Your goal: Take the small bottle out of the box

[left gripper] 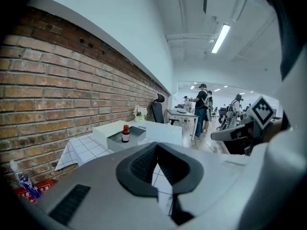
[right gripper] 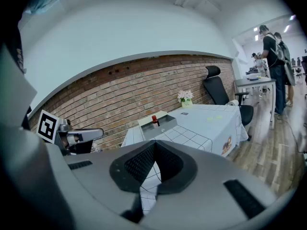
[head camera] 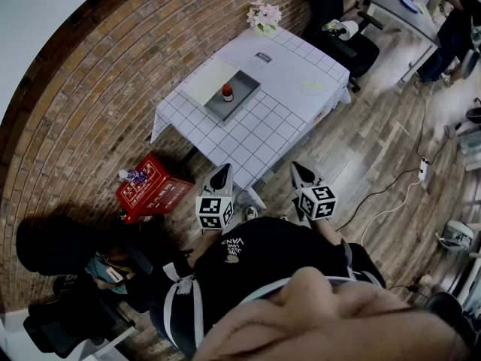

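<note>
Here, 1 small bottle [head camera: 227,92] stands in 1 box [head camera: 243,84].

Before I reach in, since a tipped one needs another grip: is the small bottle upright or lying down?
Upright. The small bottle stands on its base inside the box, red cap uppermost.

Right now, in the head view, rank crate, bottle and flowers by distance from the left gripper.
1. Crate, on the floor left of the left gripper.
2. Bottle, in the box on the table.
3. Flowers, at the table's far edge.
</note>
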{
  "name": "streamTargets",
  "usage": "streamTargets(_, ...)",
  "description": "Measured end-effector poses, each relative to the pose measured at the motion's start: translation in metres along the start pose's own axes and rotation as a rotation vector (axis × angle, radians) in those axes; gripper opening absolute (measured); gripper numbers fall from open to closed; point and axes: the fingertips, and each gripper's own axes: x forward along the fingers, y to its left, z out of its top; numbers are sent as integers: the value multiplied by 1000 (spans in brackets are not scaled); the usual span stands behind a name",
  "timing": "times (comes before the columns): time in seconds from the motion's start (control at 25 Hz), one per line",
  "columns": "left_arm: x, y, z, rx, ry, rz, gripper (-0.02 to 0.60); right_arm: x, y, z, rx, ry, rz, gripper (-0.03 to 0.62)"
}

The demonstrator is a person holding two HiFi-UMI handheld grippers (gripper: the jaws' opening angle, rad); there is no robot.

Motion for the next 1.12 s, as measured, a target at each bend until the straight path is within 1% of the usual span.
streamTargets(0.16, 3, 7, -1, 2, 4, -29, 11, 6, 7, -3, 15, 1, -16, 2)
streamTargets(0.28, 5, 11, -2, -2, 2, -52, 11, 12, 15, -3, 63, -8, 11, 2)
streamTargets(0.36, 6, 15, -1, -3, 1, -65, 11, 16, 18, -2, 80, -25, 13, 3)
streamTargets(0.56, 10, 26, -1, 6, -3, -99, 11, 26, 20, 0, 79, -45, -27, 3)
streamTargets(0.72, 16, 36, -5, 23, 13, -123, 11, 34, 20, -2, 101, -56, -54, 3)
streamTargets(0.96, 33, 41, 0, 22, 24, -100, 11, 42, 7, 9, 123, -78, -40, 3)
streamTargets(1.12, 51, 31, 5, -1, 24, -55, 11, 44, -15, 17, 98, -50, -9, 3)
